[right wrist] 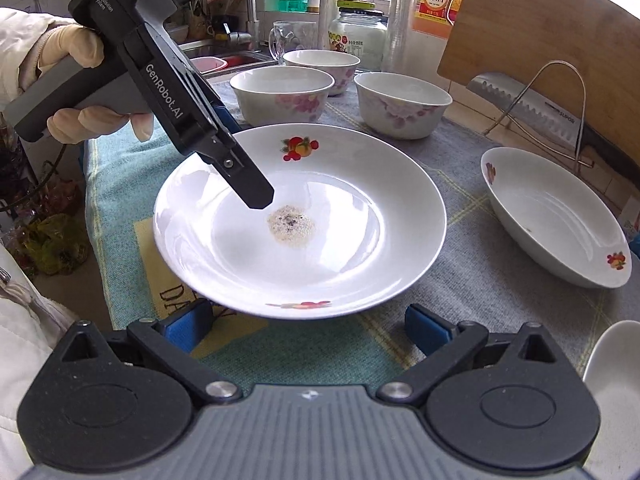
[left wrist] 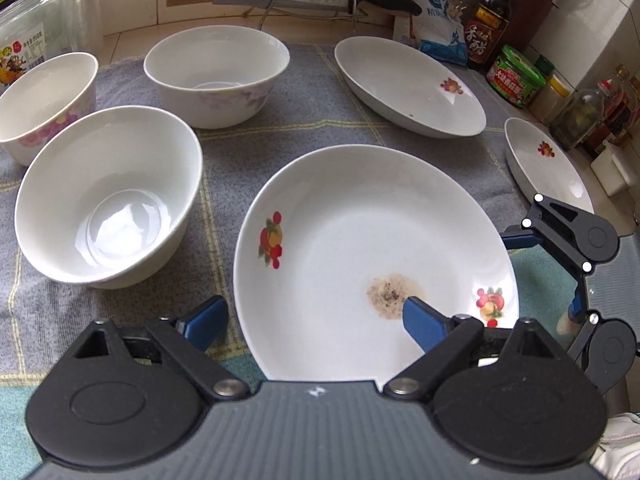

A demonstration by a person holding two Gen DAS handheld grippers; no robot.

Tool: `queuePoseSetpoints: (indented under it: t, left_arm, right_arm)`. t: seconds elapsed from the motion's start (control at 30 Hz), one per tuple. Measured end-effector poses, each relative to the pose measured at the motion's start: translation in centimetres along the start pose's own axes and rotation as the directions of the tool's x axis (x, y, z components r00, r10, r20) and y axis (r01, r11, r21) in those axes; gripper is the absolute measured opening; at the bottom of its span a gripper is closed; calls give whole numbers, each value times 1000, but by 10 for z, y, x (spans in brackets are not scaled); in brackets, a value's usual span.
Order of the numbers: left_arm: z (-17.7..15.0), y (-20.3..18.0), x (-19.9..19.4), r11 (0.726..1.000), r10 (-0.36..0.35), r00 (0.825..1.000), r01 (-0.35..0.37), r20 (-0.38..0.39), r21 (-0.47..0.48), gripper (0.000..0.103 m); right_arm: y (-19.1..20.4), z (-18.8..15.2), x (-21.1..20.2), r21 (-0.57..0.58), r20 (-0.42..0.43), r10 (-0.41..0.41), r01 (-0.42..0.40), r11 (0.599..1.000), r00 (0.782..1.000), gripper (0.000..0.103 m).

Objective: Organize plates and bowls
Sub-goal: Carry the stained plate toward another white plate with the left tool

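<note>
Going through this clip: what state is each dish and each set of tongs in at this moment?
Big plate: upright on the cloth, brownish residue in the centre.
Second plate: tilted, small specks inside.
Third plate: on the cloth at the far right, looks clean.
Three bowls: upright, empty, unstacked.
Left tongs: open, straddling the big plate's rim.
Right tongs: open, just short of the big plate.

White plate [left wrist: 360, 240] at frame centre with red-and-yellow fruit motifs and a brownish speckled stain [left wrist: 394, 294] (dark flecks in it), white bowls [right wrist: 402, 104] upper middle with pink-purple flowers, grey cloth [left wrist: 320, 120] with pale yellow checks, blue gripper fingertips [left wrist: 208, 318] at lower frame
</note>
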State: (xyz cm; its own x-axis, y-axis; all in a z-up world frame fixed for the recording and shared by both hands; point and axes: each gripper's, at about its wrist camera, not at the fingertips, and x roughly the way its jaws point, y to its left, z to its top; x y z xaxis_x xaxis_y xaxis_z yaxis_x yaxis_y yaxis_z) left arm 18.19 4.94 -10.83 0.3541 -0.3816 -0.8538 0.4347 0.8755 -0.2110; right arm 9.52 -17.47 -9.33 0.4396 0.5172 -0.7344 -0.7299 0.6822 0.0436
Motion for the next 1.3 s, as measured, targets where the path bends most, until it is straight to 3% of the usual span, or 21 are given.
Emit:
queuePoseSetpoints:
  t: [0.63,1.3]
  left_arm:
    - [23,-1,9,1000,-13,999,14,-39,18,88]
    - [32,-17,1,999,-17,999,20,-50,47,85]
  right_arm:
    - [-13,15,18,-112,-29,104,-106,988,994,103]
    - [-11,15,3,-100,-15,83,-84,991,996,103]
